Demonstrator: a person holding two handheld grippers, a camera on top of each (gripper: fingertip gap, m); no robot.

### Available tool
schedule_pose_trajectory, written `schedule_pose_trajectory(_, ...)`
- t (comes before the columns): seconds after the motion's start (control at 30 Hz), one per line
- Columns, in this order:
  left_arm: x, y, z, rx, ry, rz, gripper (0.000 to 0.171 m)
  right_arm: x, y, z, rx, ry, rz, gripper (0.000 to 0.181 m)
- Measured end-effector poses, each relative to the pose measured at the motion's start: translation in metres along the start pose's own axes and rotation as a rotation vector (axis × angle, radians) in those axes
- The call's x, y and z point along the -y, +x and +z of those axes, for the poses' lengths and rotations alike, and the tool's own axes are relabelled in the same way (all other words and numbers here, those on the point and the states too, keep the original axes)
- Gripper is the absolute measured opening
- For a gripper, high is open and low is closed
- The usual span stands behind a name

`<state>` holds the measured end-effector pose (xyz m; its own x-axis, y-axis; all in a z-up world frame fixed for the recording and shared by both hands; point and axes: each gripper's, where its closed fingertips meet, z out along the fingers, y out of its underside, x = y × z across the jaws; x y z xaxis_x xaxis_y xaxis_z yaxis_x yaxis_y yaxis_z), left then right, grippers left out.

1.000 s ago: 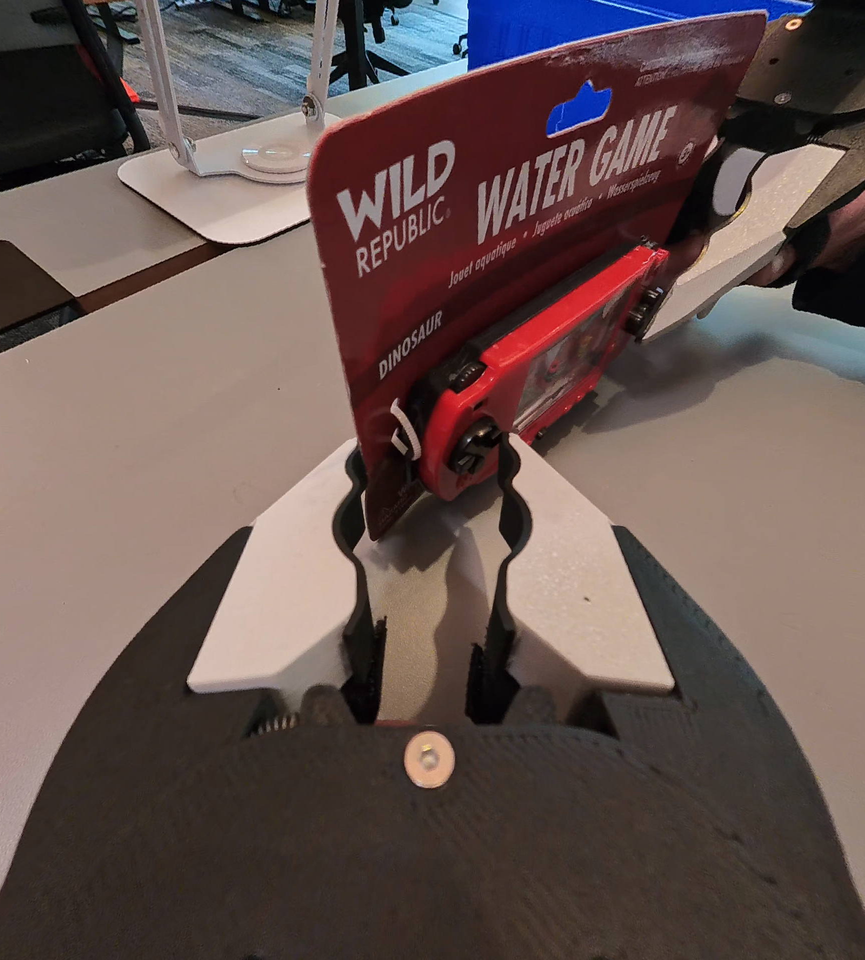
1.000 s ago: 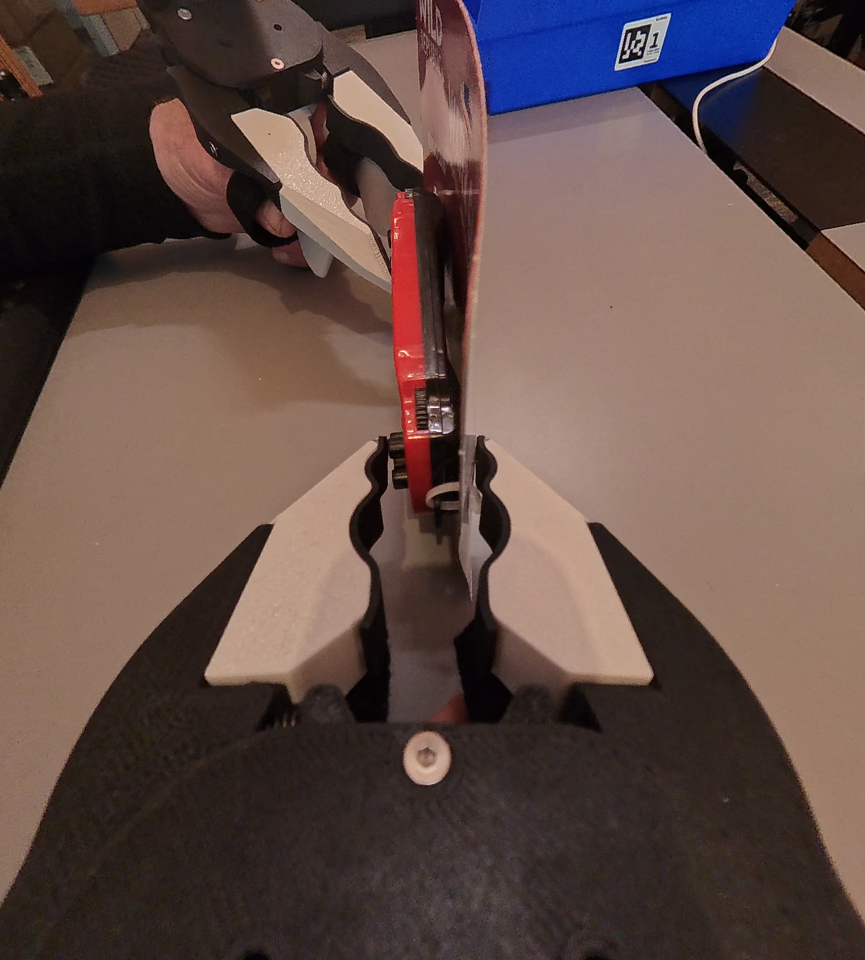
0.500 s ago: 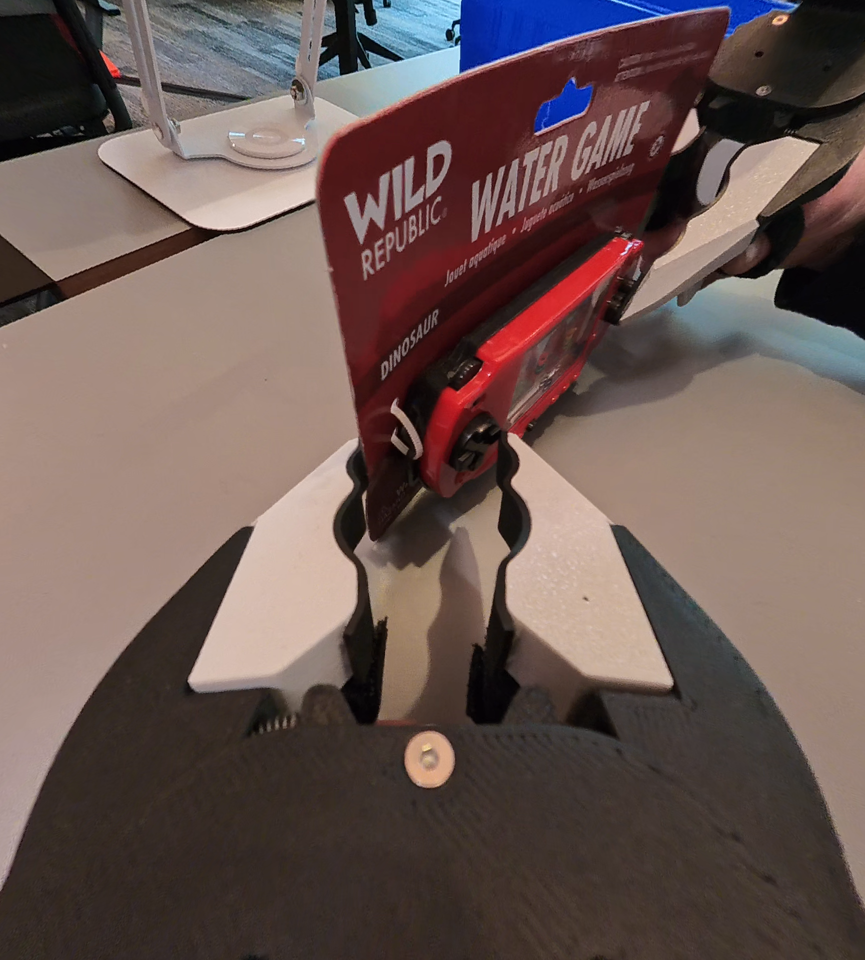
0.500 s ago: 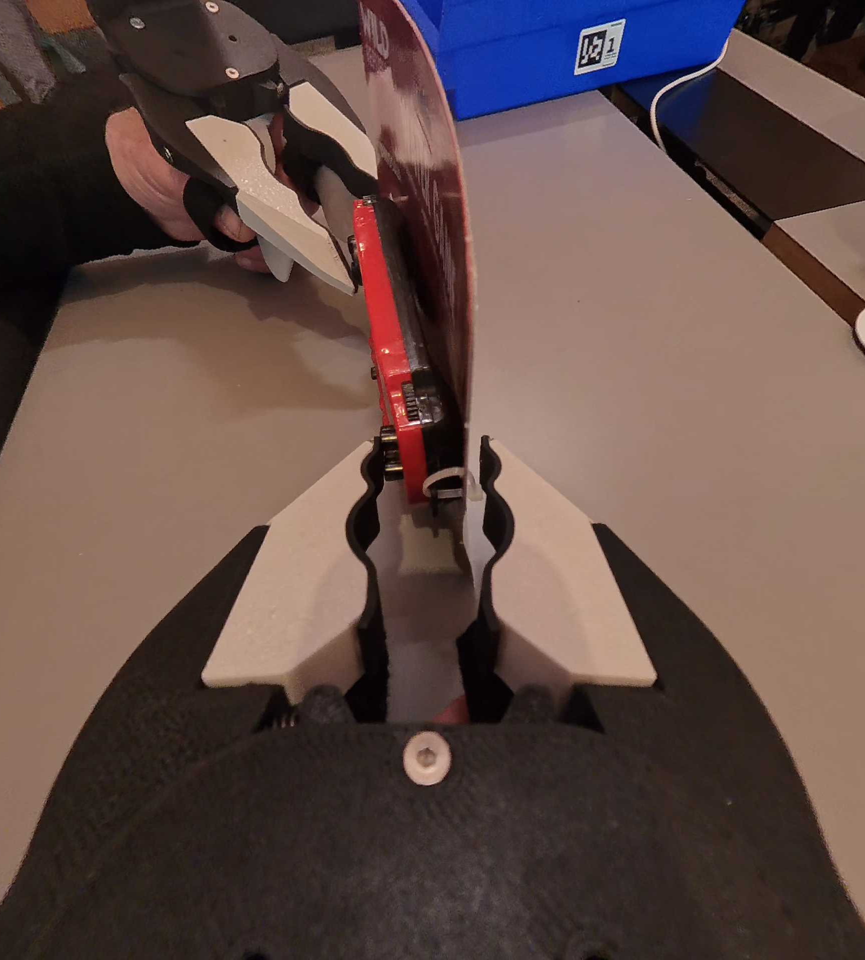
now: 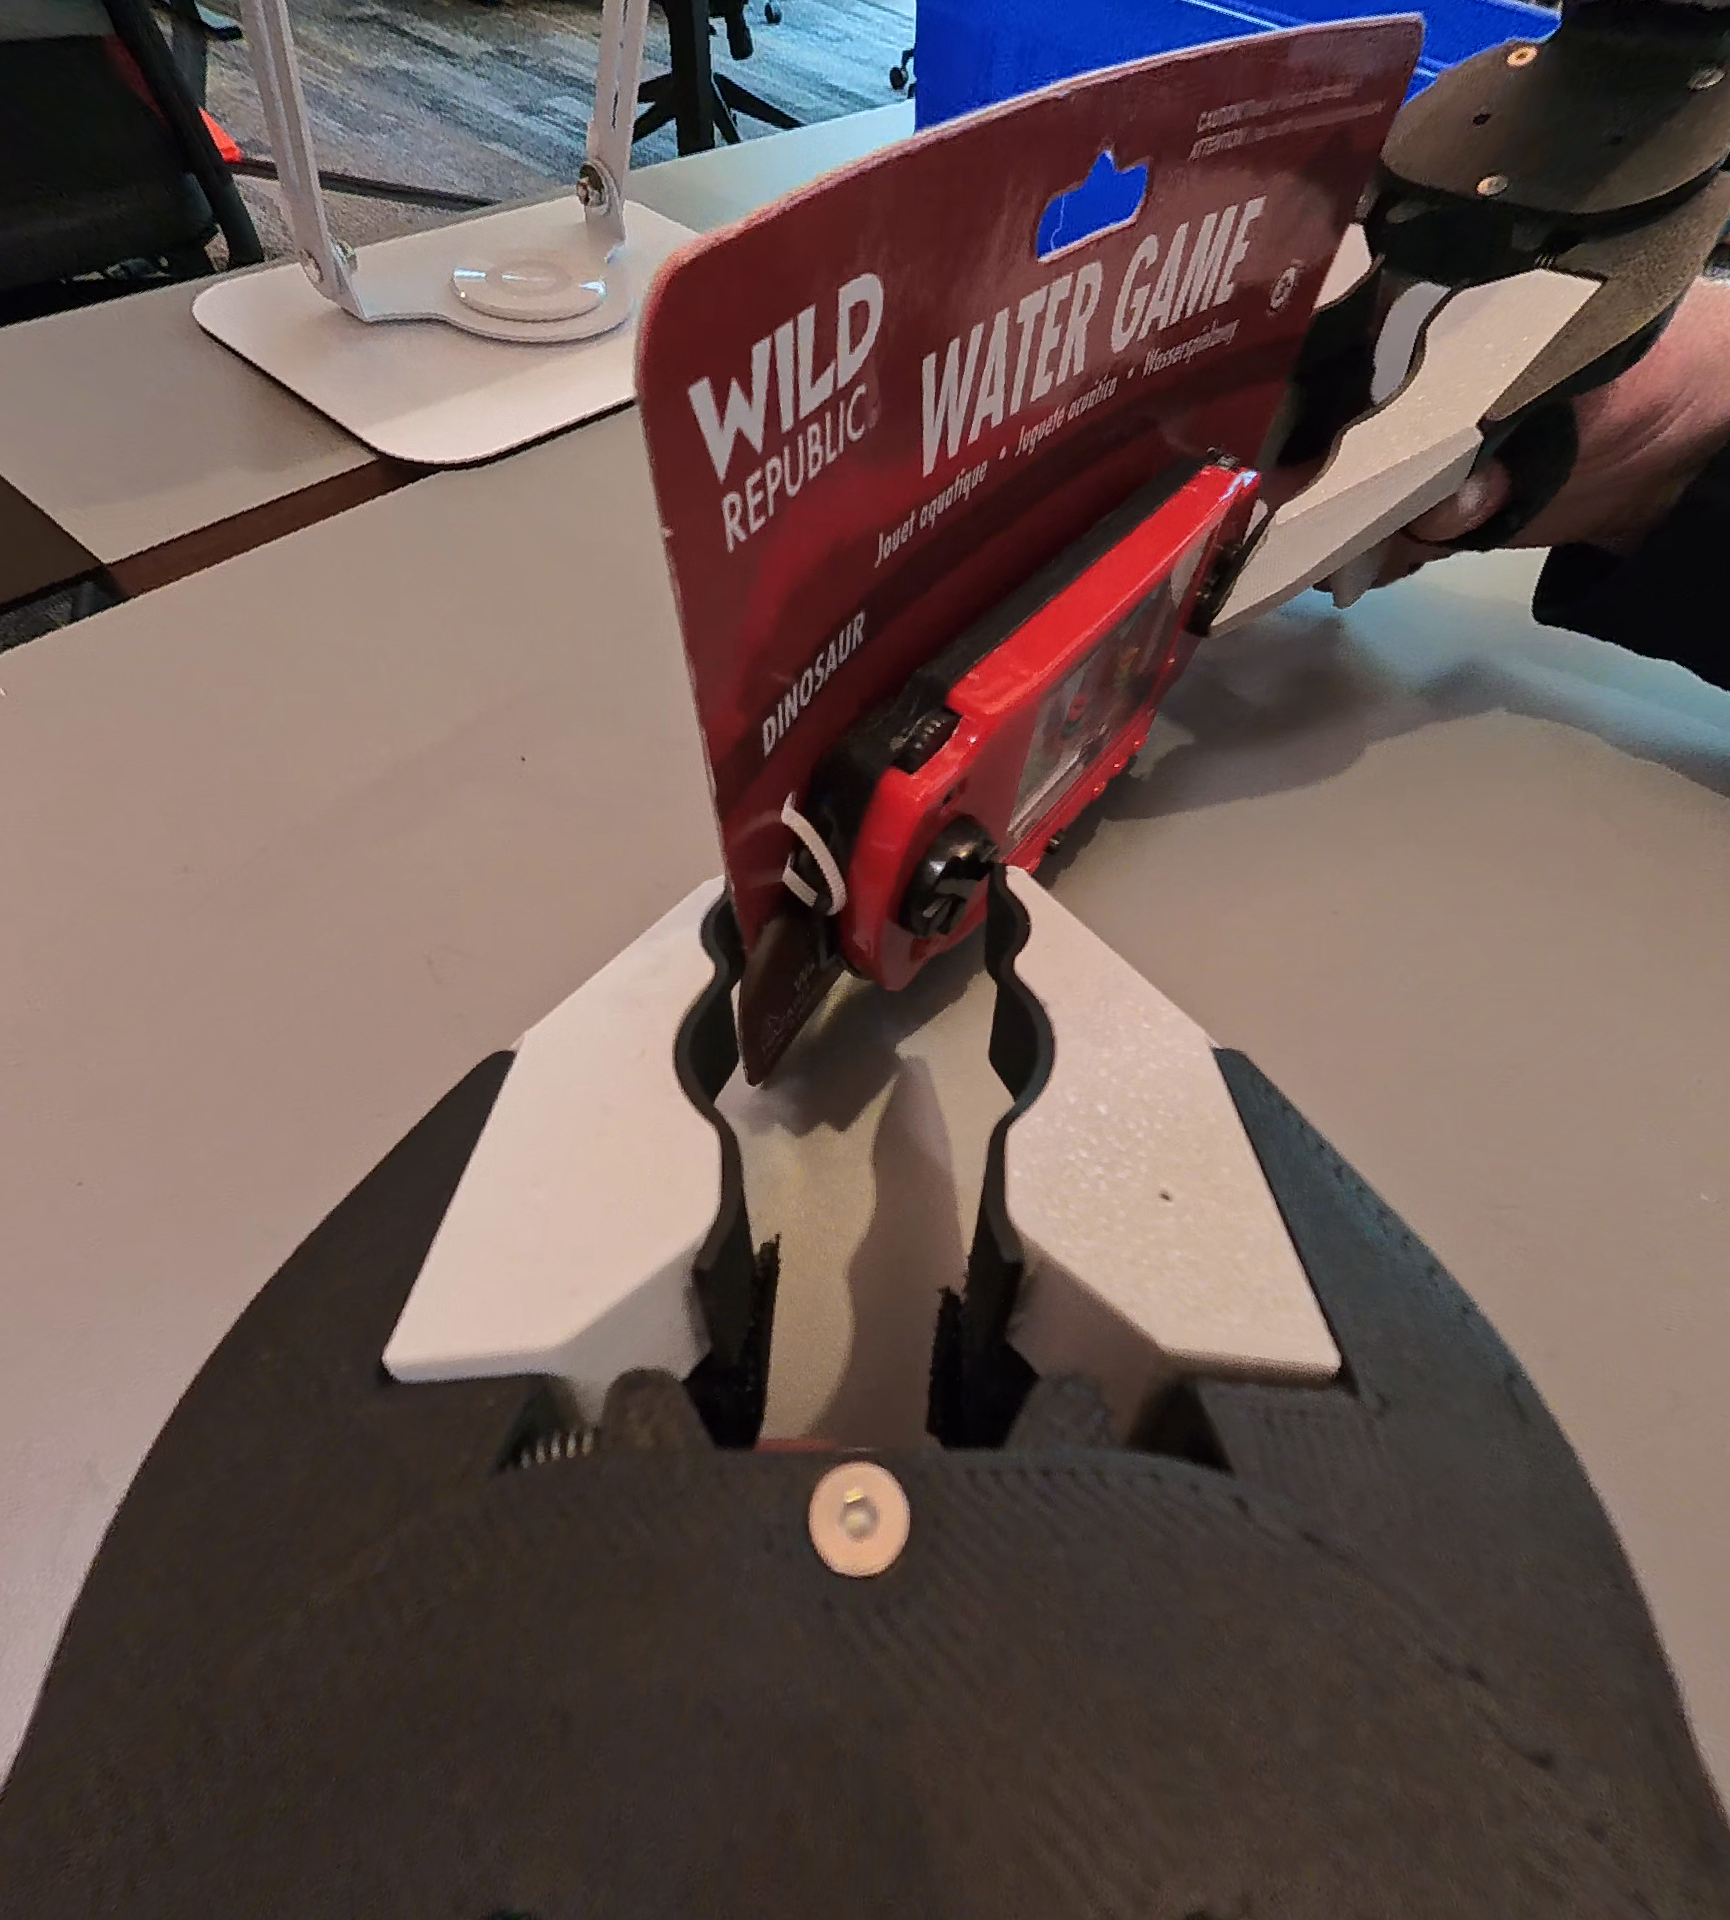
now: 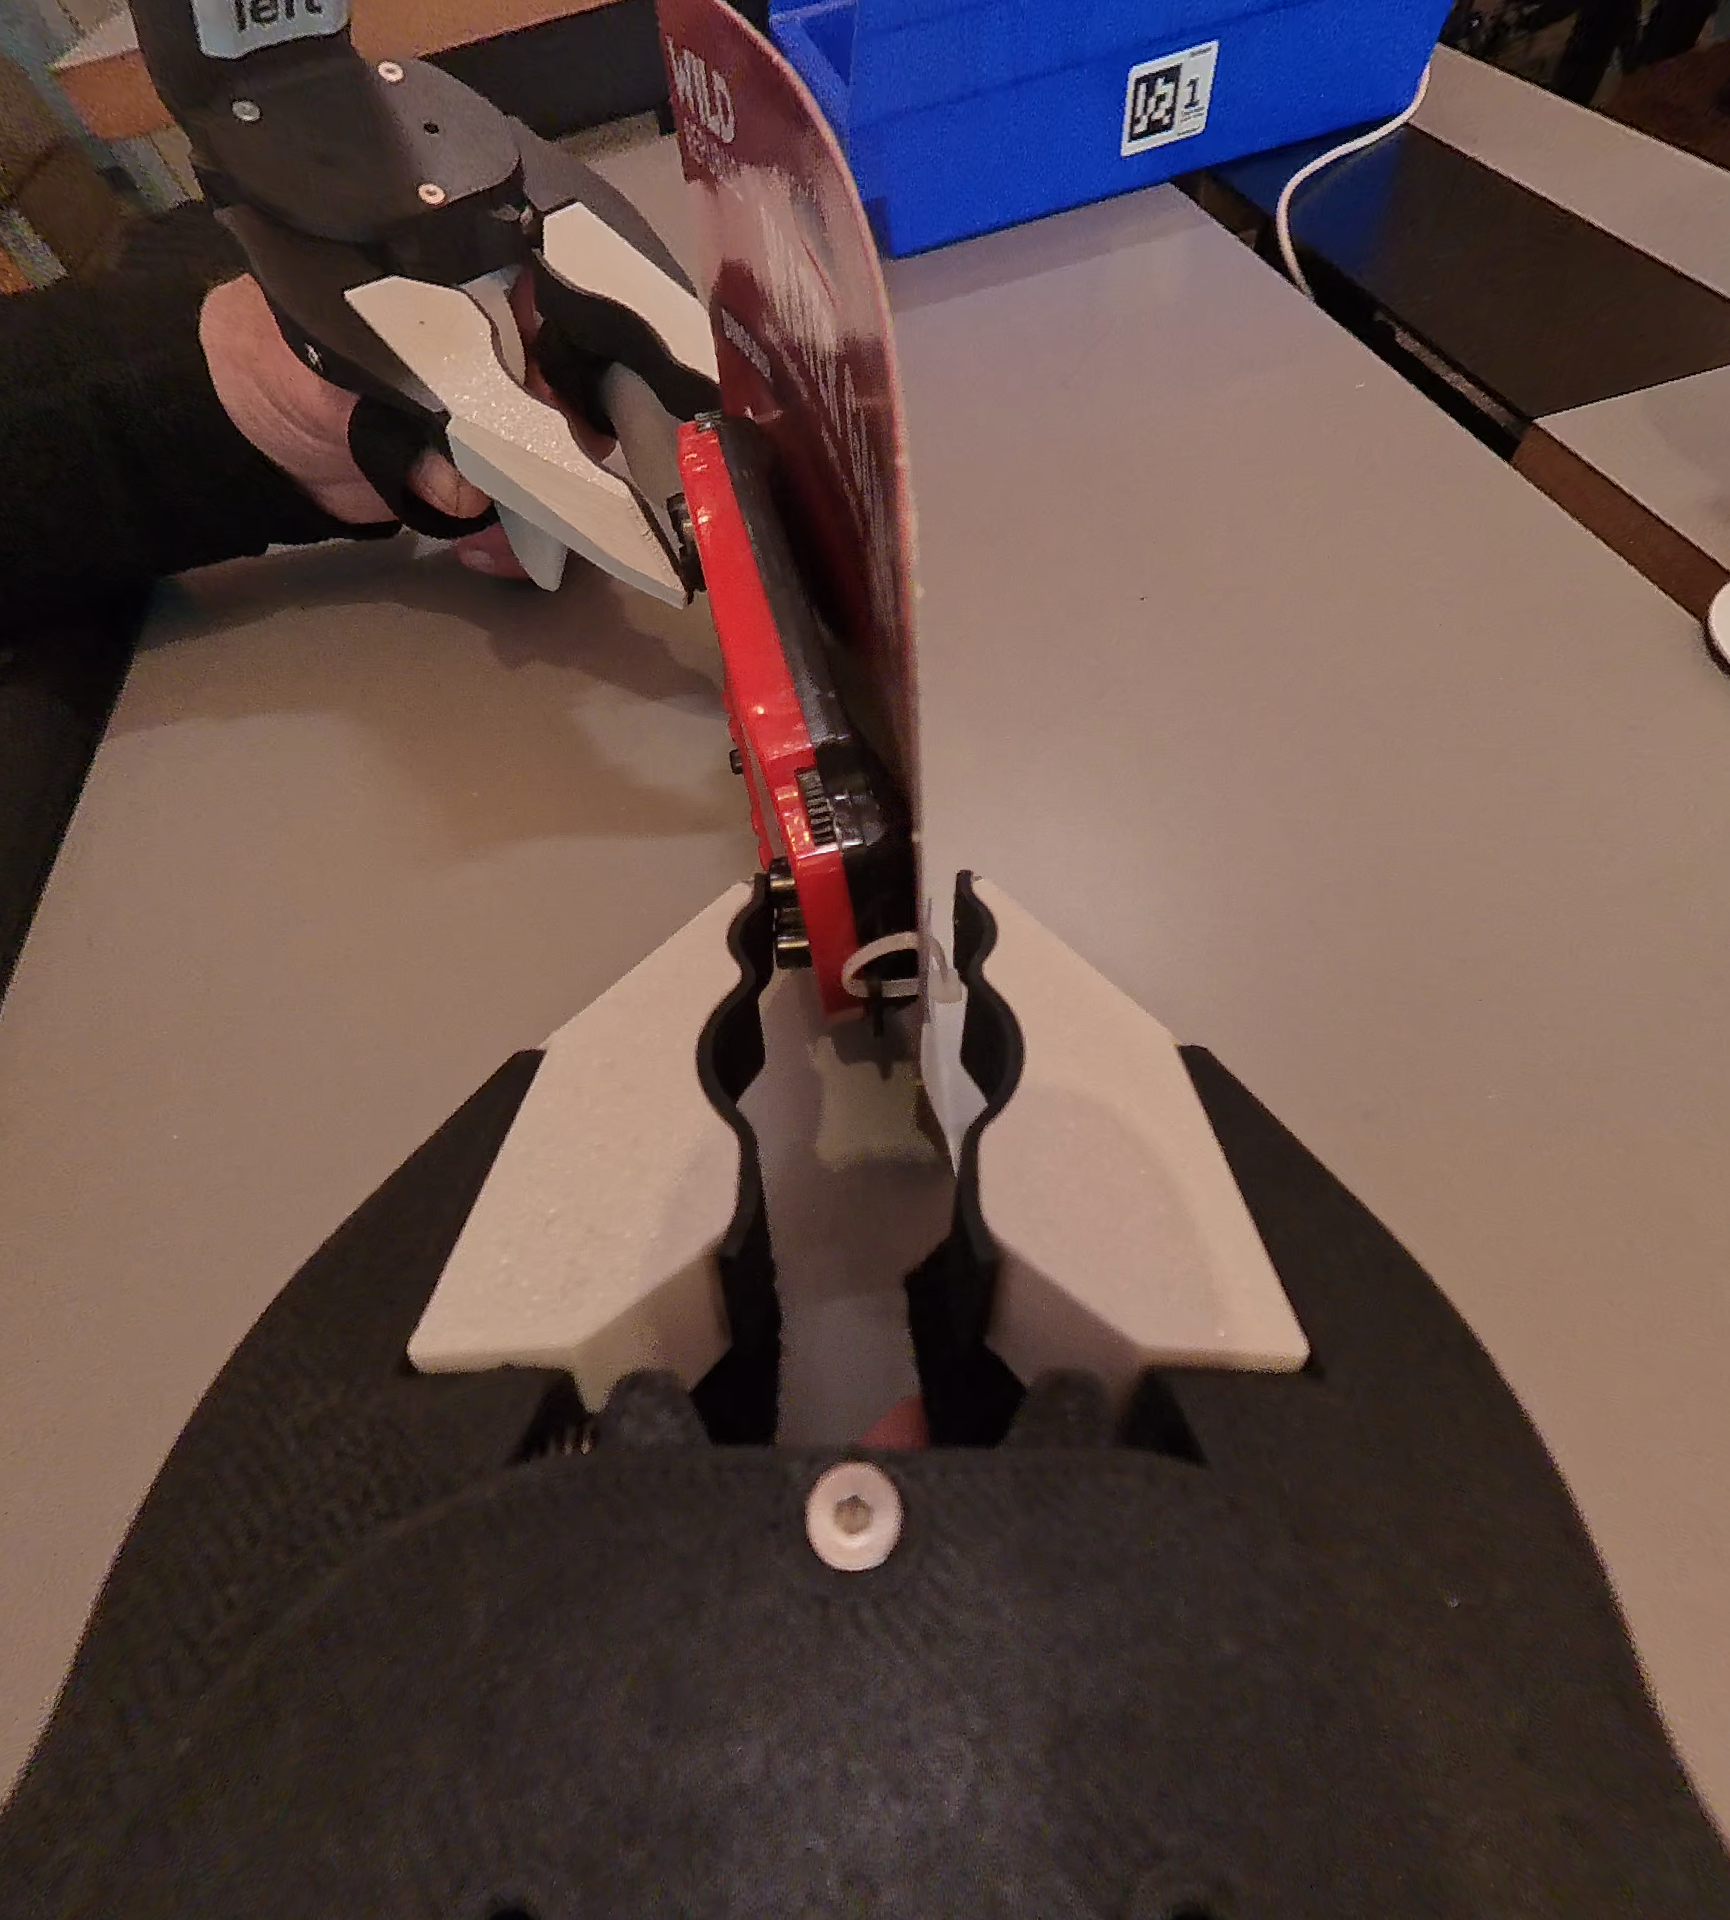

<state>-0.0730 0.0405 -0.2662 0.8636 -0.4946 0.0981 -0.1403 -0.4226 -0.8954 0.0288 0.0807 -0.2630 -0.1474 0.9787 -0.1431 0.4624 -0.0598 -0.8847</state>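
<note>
A red handheld water game (image 5: 1048, 727) is tied to a dark red backing card (image 5: 944, 416) that stands on edge just above the grey table (image 5: 321, 831). My left gripper (image 5: 861, 904) is shut on the near end of the package, card and toy between its white fingers. My right gripper (image 5: 1256, 520) clamps the far end, held by a hand. In the right wrist view my right gripper (image 6: 856, 894) is shut on the near end of the game (image 6: 767, 644) and card (image 6: 830, 343). The left gripper (image 6: 684, 488) grips the far end.
A blue bin (image 6: 1048, 104) with a square tag stands at the table's far edge, with a white cable (image 6: 1328, 166) beside it. A white stand on a flat base (image 5: 445, 332) sits on the neighbouring table. A dark panel (image 6: 1526, 281) lies at right.
Both grippers keep their hold. The package has swung a little between them, and in the right wrist view it now leans to the left.
</note>
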Motion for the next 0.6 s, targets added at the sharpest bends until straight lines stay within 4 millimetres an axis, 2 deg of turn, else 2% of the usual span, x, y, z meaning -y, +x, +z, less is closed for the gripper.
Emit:
schedule_pose_trajectory(0.33, -0.0001, 0.0035, 0.0039, 0.001, -0.011, 0.011, 0.044, 0.0, -0.0007, -0.0013, 0.001, -0.003, 0.002, 0.033)
schedule_pose_trajectory(0.6, 0.0003, 0.0032, 0.0042, 0.0, -0.011, -0.007, 0.042, 0.0, 0.0066, -0.0077, -0.065, -0.029, -0.018, 0.04)
